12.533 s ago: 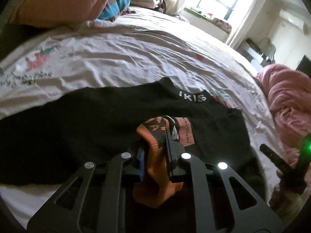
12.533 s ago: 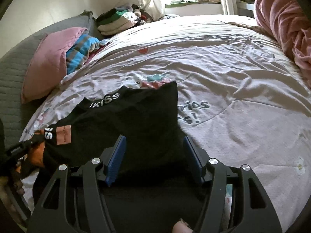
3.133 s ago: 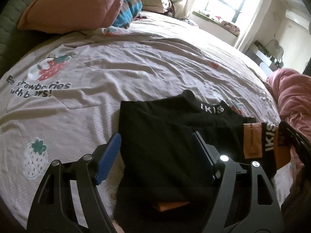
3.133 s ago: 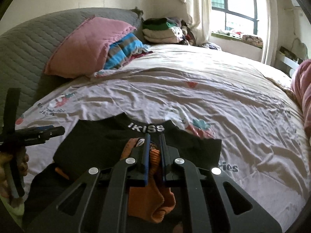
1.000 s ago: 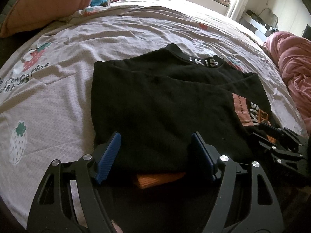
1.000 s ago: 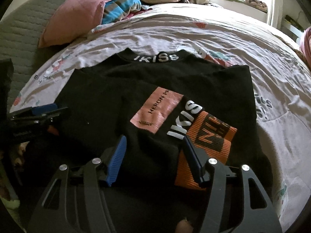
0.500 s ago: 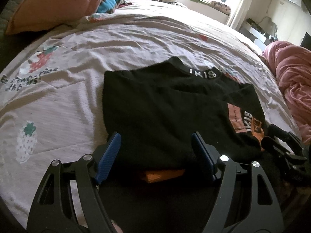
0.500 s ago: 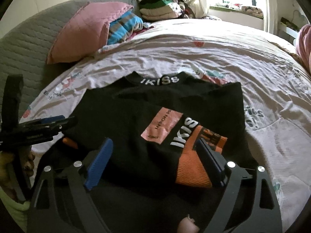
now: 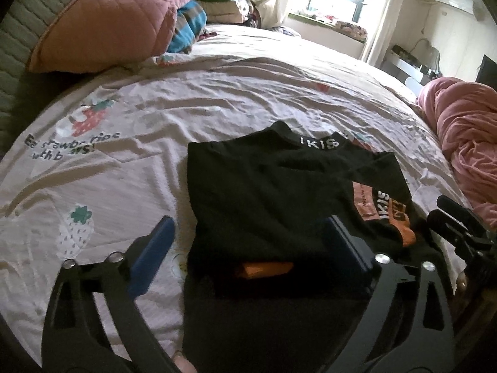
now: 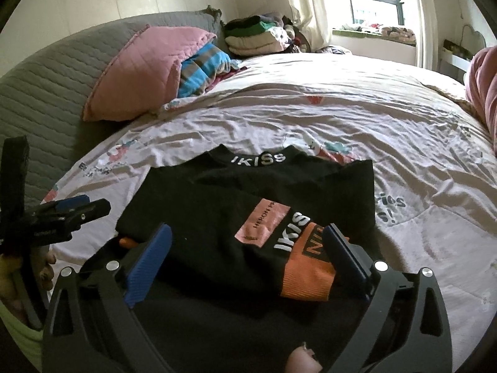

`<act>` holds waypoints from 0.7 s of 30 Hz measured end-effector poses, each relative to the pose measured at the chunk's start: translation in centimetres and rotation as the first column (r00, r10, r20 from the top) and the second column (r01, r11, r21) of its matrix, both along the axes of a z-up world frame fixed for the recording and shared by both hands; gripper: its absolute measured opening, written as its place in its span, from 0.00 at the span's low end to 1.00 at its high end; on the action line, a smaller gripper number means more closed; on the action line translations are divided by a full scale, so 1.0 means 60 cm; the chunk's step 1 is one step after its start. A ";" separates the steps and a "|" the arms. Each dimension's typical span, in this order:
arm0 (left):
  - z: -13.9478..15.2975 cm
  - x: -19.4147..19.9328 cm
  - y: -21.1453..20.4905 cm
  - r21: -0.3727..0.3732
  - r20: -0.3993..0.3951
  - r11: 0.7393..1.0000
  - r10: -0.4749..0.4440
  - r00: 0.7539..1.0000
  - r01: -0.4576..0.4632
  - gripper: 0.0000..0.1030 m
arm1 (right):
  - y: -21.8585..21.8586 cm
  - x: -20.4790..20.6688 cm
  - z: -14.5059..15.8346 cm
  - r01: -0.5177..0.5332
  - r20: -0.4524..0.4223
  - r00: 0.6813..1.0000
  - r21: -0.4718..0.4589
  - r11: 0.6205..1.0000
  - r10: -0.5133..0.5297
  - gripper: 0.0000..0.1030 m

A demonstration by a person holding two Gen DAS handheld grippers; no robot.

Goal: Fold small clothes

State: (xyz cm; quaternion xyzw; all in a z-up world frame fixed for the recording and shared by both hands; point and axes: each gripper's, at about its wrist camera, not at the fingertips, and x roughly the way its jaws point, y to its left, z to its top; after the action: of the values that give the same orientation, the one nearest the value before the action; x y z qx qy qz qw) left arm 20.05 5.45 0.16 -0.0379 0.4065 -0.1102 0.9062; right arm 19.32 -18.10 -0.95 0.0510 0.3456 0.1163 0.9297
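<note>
Shirt [image 10: 236, 205] lies before both tongs, sleeves folded in, bottom half not yet folded up. Left tongs [image 9: 248, 255] and right tongs [image 10: 245, 258] are opening, gripping nothing.

We note a home bedroom: a bed [image 10: 341, 118] under a strawberry-print sheet, a pink pillow [image 10: 139, 74] against the grey quilted headboard [image 10: 46, 87], stacked folded clothes [image 10: 254, 37], and a curtained window [image 10: 366, 0].
</note>
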 end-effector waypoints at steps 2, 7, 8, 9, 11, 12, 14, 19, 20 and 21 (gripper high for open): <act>0.003 -0.004 0.000 0.000 0.007 1.000 0.001 1.000 -0.001 0.91 | 0.000 -0.003 0.006 0.003 0.009 1.000 -0.004 1.000 -0.003 0.95; 0.009 -0.011 0.005 -0.011 0.018 1.000 0.021 1.000 -0.020 0.91 | 0.002 -0.011 0.016 0.005 0.023 1.000 -0.012 1.000 -0.005 0.96; 0.011 -0.013 0.006 -0.012 0.020 1.000 0.023 1.000 -0.023 0.91 | 0.002 -0.013 0.018 0.005 0.027 1.000 -0.013 1.000 -0.005 0.96; 0.012 -0.014 0.007 -0.011 0.022 1.000 0.026 0.999 -0.026 0.91 | 0.002 -0.016 0.019 0.005 0.029 1.000 -0.014 1.000 -0.005 0.96; 0.015 -0.021 0.008 -0.005 0.029 0.999 0.036 0.999 -0.036 0.91 | 0.002 -0.020 0.023 0.004 0.033 0.999 -0.015 1.000 -0.004 0.96; 0.017 -0.024 0.009 -0.001 0.033 0.999 0.039 0.999 -0.039 0.91 | 0.002 -0.021 0.024 0.004 0.034 0.999 -0.015 1.000 -0.003 0.96; 0.022 -0.032 0.008 0.010 0.045 0.999 0.041 0.998 -0.041 0.91 | 0.003 -0.024 0.028 0.001 0.040 0.999 -0.017 1.000 -0.001 0.96; 0.030 -0.052 0.006 0.010 0.061 0.999 0.034 0.998 -0.034 0.91 | 0.003 -0.038 0.038 -0.005 0.053 0.999 -0.016 1.000 0.006 0.96; 0.030 -0.054 0.006 0.010 0.062 0.999 0.035 0.997 -0.035 0.91 | 0.002 -0.040 0.040 -0.007 0.055 0.998 -0.015 1.000 0.008 0.96; 0.030 -0.059 0.007 0.010 0.063 0.999 0.036 0.997 -0.037 0.91 | 0.002 -0.043 0.042 -0.008 0.058 0.998 -0.015 1.000 0.009 0.96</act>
State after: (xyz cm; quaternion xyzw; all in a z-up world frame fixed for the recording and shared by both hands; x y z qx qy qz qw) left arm 16.53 5.87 1.96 -0.0369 0.3776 -0.0924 0.9206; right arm 16.72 -17.96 1.57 0.0392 0.3198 0.1193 0.9391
